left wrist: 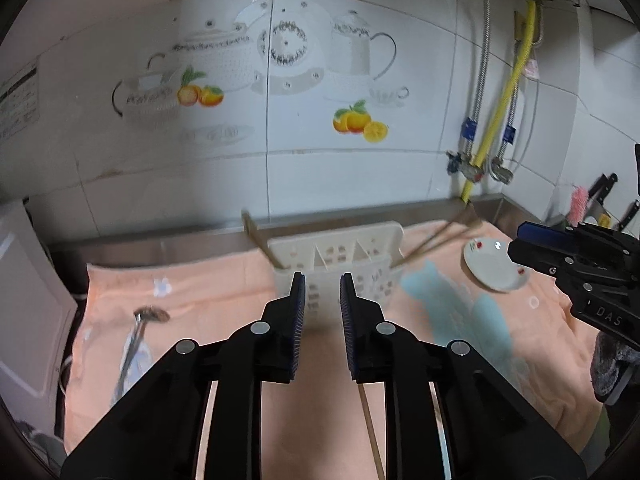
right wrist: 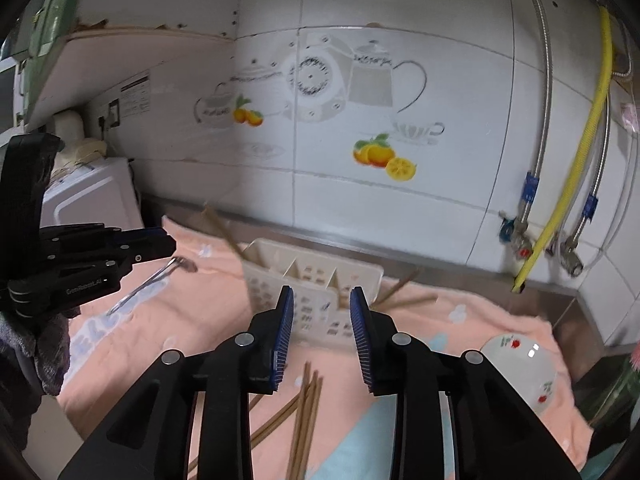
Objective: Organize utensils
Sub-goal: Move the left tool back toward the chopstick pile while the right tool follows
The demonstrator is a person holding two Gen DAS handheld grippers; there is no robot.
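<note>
A white slotted utensil caddy (left wrist: 336, 256) (right wrist: 312, 280) stands on a peach towel (left wrist: 208, 280) near the wall. Brown chopsticks lean out of it to the left (left wrist: 258, 236) and right (left wrist: 440, 236). Several loose chopsticks (right wrist: 304, 412) lie on the towel under my right gripper (right wrist: 322, 296), which is open and empty, in front of the caddy. My left gripper (left wrist: 322, 284) is also open with nothing between its pads; one chopstick (left wrist: 370, 428) lies below it. A metal spoon (left wrist: 136, 336) (right wrist: 148, 284) rests on the towel to the left.
A small white dish with cherries (left wrist: 494, 264) (right wrist: 524, 364) sits on the towel at the right. A white appliance (left wrist: 24, 300) stands at the left. Knives (left wrist: 600, 192) are at the far right. A yellow hose (left wrist: 500, 112) and valves run down the tiled wall.
</note>
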